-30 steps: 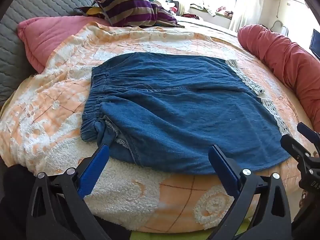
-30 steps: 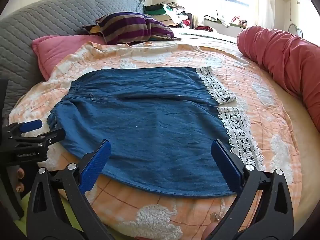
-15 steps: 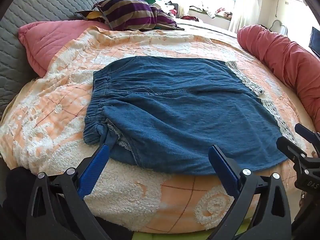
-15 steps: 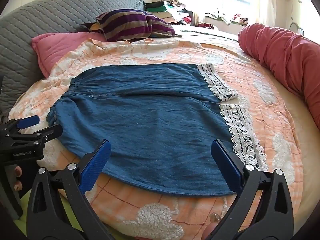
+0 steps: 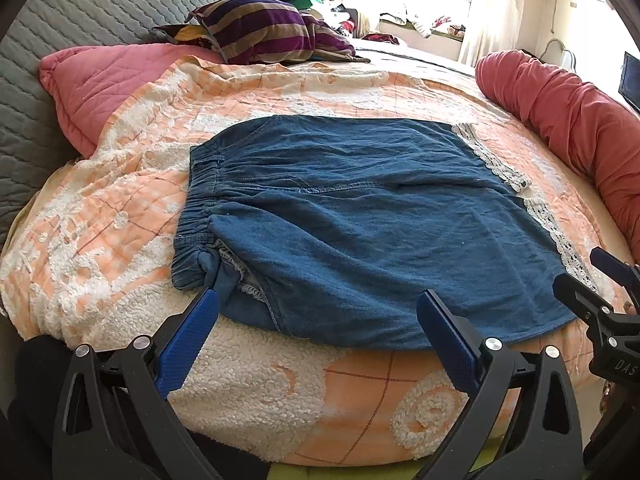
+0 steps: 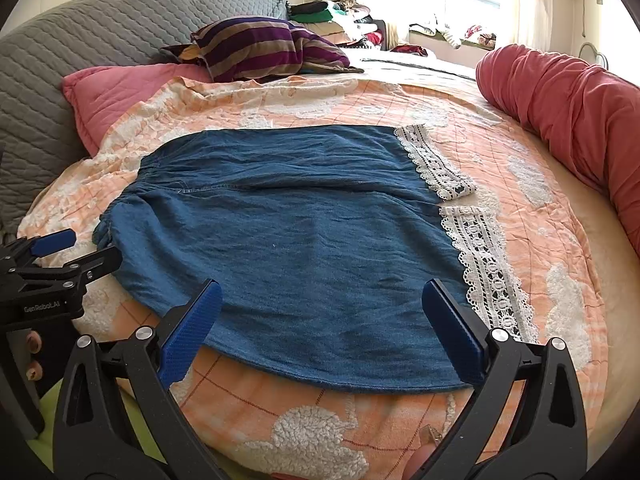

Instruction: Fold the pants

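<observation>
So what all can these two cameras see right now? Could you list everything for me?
pants: one pair, blue denim, spread flat on the bedspread
lace trim: two strips, white, along the leg hems on the right
bedspread: one, orange and white, covering the bed
quilted pillow: one, pink, far left beside the headboard
striped cushion: one, purple and tan, behind the pants
headboard: one, grey quilted, back left
bolster: one, red, along the right edge
clothes pile: several, mixed colours, near the window
left gripper: one, black with blue pads, open, near edge by the waistband
right gripper: one, same colours, open, near edge by the hems
</observation>
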Action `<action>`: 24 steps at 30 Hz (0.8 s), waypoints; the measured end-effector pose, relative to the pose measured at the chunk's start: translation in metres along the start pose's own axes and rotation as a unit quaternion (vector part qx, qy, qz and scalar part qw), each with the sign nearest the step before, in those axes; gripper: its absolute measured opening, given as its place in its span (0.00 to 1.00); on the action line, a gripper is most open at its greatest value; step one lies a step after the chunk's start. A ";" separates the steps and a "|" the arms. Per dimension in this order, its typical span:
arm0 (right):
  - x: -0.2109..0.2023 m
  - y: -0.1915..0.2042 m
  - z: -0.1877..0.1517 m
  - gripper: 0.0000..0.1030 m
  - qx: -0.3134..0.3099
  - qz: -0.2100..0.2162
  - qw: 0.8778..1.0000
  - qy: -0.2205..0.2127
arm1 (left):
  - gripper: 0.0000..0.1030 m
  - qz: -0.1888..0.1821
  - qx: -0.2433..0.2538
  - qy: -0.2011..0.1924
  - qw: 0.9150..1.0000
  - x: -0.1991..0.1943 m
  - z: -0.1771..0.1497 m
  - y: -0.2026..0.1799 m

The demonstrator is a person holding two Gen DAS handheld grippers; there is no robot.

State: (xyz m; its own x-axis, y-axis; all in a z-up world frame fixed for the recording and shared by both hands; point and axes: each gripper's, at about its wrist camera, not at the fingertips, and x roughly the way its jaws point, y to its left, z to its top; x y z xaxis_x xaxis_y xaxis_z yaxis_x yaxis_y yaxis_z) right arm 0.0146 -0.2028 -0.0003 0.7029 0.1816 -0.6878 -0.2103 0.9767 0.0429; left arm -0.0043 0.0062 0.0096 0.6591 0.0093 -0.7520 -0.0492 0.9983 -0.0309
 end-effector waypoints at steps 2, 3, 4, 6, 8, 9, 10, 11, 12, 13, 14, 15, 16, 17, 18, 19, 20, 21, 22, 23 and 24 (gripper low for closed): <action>0.000 0.000 0.000 0.92 0.000 -0.001 1.000 0.000 | 0.96 -0.001 0.000 0.000 1.000 0.000 0.000 0.000; 0.000 0.000 0.001 0.92 0.000 -0.001 1.000 0.000 | 0.96 -0.001 0.000 0.001 1.000 0.000 0.000 0.000; 0.000 -0.001 0.001 0.92 -0.001 0.000 1.000 0.000 | 0.96 0.000 0.000 0.001 1.000 0.000 0.000 0.000; 0.000 0.000 0.001 0.92 0.000 -0.001 1.000 0.000 | 0.96 0.000 -0.001 0.000 1.000 -0.001 0.000 0.000; 0.000 0.000 0.001 0.92 0.000 0.000 1.000 0.000 | 0.96 0.001 0.000 0.000 1.000 -0.001 0.000 0.000; -0.001 0.001 0.000 0.92 0.000 -0.001 1.000 -0.001 | 0.96 0.001 0.000 0.000 1.000 0.000 0.000 -0.001; -0.001 0.001 0.001 0.92 0.000 0.000 1.000 0.000 | 0.96 0.001 0.001 0.000 1.000 -0.001 0.000 -0.001; -0.001 0.001 0.000 0.92 0.000 0.000 1.000 0.000 | 0.96 0.001 0.001 0.000 1.000 -0.001 0.000 -0.001; -0.001 0.001 0.001 0.92 0.000 0.000 1.000 0.000 | 0.96 0.001 0.000 -0.001 1.000 -0.001 0.000 0.000; -0.001 0.001 0.001 0.92 0.000 0.001 1.000 0.000 | 0.96 0.001 0.000 -0.001 1.000 -0.001 0.000 -0.001; -0.001 0.001 0.001 0.92 0.000 0.001 1.000 0.001 | 0.96 0.001 0.000 -0.002 1.000 -0.001 0.000 0.000; 0.000 0.002 0.001 0.92 -0.001 0.002 1.000 0.001 | 0.96 0.001 0.000 -0.002 1.000 -0.001 0.000 0.000; 0.000 0.002 0.001 0.92 -0.001 0.002 1.000 0.002 | 0.96 0.000 0.000 -0.001 1.000 -0.001 0.000 0.000; 0.000 0.003 0.001 0.92 -0.001 0.002 1.000 0.002 | 0.96 0.000 0.000 -0.001 1.000 -0.001 0.000 0.000; 0.001 0.003 0.001 0.92 -0.001 0.003 1.000 0.003 | 0.96 0.000 0.000 -0.001 1.000 -0.001 0.000 0.000; 0.000 0.003 0.001 0.92 -0.001 0.003 1.000 0.002 | 0.96 0.001 0.000 -0.002 1.000 -0.001 -0.001 -0.001; 0.000 0.003 0.001 0.92 -0.002 0.003 1.000 0.002 | 0.96 0.001 -0.001 -0.002 1.000 -0.002 -0.001 0.000; 0.000 0.003 0.001 0.92 -0.001 0.002 1.000 0.002 | 0.96 0.001 -0.001 -0.003 1.000 -0.002 0.000 0.000; 0.000 0.003 0.001 0.92 -0.001 0.003 1.000 0.002 | 0.96 0.001 -0.002 -0.003 1.000 -0.002 0.000 0.000; 0.001 0.003 0.001 0.92 -0.001 0.002 1.000 0.003 | 0.96 0.001 -0.002 -0.003 1.000 -0.002 0.000 0.000; 0.001 0.003 0.001 0.92 -0.001 0.001 1.000 0.003 | 0.96 0.001 -0.001 -0.002 1.000 -0.002 0.000 0.000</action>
State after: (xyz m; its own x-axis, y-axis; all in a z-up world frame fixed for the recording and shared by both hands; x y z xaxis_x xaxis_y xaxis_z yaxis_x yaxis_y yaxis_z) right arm 0.0152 -0.1991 0.0001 0.6980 0.1837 -0.6921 -0.2139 0.9759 0.0433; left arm -0.0060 0.0064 0.0108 0.6628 0.0111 -0.7488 -0.0518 0.9982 -0.0310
